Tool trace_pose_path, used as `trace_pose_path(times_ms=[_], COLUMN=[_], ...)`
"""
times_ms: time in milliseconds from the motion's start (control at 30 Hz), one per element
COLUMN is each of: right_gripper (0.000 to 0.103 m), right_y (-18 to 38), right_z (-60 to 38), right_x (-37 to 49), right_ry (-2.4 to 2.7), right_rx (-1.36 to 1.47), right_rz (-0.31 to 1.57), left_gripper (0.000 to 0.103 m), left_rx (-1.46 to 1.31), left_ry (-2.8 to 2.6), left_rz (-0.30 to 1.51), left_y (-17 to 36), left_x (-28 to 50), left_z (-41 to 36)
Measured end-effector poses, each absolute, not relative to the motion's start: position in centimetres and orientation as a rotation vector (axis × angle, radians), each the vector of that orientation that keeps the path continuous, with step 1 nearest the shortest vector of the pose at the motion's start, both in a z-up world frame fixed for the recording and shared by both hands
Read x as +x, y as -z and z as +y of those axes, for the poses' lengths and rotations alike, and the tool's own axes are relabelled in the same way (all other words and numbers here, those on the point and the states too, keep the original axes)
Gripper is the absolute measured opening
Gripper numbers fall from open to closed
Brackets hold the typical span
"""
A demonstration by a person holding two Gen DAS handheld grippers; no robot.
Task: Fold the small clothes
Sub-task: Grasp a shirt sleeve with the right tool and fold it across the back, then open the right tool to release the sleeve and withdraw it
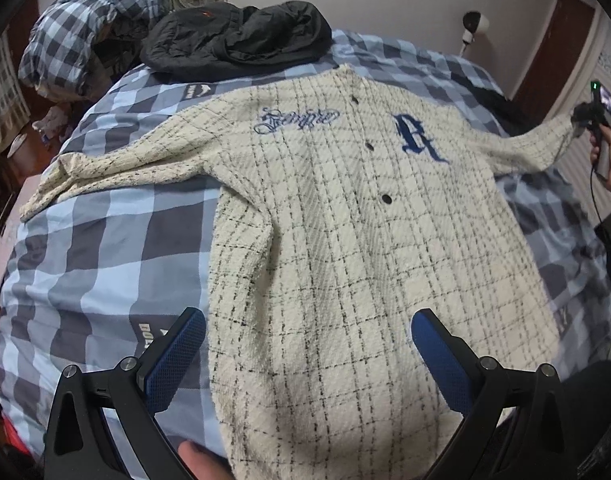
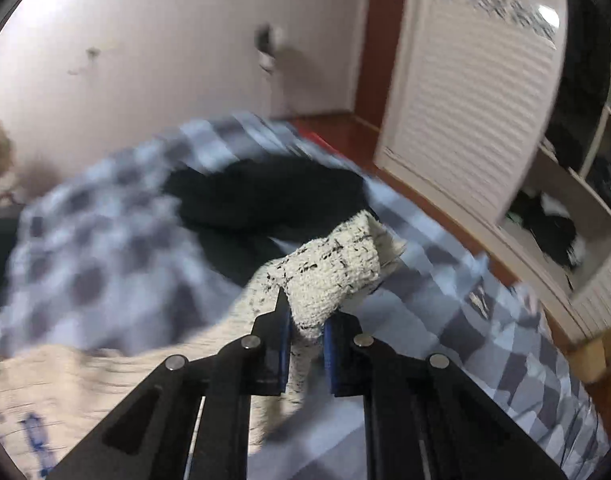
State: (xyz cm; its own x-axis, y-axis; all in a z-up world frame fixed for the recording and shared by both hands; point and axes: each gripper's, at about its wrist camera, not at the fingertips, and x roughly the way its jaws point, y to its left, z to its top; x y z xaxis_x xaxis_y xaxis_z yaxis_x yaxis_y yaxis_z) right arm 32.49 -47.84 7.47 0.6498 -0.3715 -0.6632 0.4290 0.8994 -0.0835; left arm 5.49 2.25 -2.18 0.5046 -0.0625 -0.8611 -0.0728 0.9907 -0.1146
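Garment: a cream jacket (image 1: 345, 248) with a black grid pattern lies front-up on the bed (image 1: 105, 248), spread across the blue-and-grey checked cover. Dark buttons run down its centre; blue embroidery sits on both chest panels.

Left sleeve of garment: in the left wrist view it extends flat toward the left edge of the bed.

Right sleeve (image 2: 337, 264): pulled outward and lifted off the cover; its cuff end projects past the right gripper's fingertips.

Left gripper (image 1: 309, 354): fingers spread wide, holding nothing. It hangs over the jacket's lower hem area; the left blue pad (image 1: 173, 360) sits above the checked cover just beside the jacket's side edge, the right pad above the jacket fabric. Contact with the cloth cannot be determined.

Right gripper (image 2: 307, 348): fingers clamped on the sleeve, with cream fabric pinched between the two blue pads. In the left wrist view this tool appears at the far right, at the end of the stretched sleeve.

Relative position: the jacket body lies between the two tools, the left at the hem, the right at the cuff.

Other items: a black garment (image 1: 237, 40) and a bundled checked blanket (image 1: 93, 20) lie at the far end of the bed; a white louvred door (image 2: 465, 92) stands beside the bed.
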Motion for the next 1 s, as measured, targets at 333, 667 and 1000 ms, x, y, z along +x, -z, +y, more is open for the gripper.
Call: trace_pose_path(times_ms=[333,667,1000], right_gripper=[0.009,0.062,0.071], right_y=[-16.0,-5.6,-4.1], right_z=[-18.1,0.2,-13.0], right_x=[26.7,22.8,24.5], right_ry=[-0.078,-0.622,-0.157], right_rx=[-0.045,0.132,-0.175], right_rz=[0.668,1.092,1.018], left_gripper=[0.103,0.103,0.103], left_rx=[-0.136,-0.171,-0.181], left_ry=[-0.066,-0.083,-0.050], left_rz=[0.948,0.917,0.888], left_y=[0.6,0.1,-0.8], left_x=[3.5,2.6,2.5], left_z=[3.9,5.2,4.8])
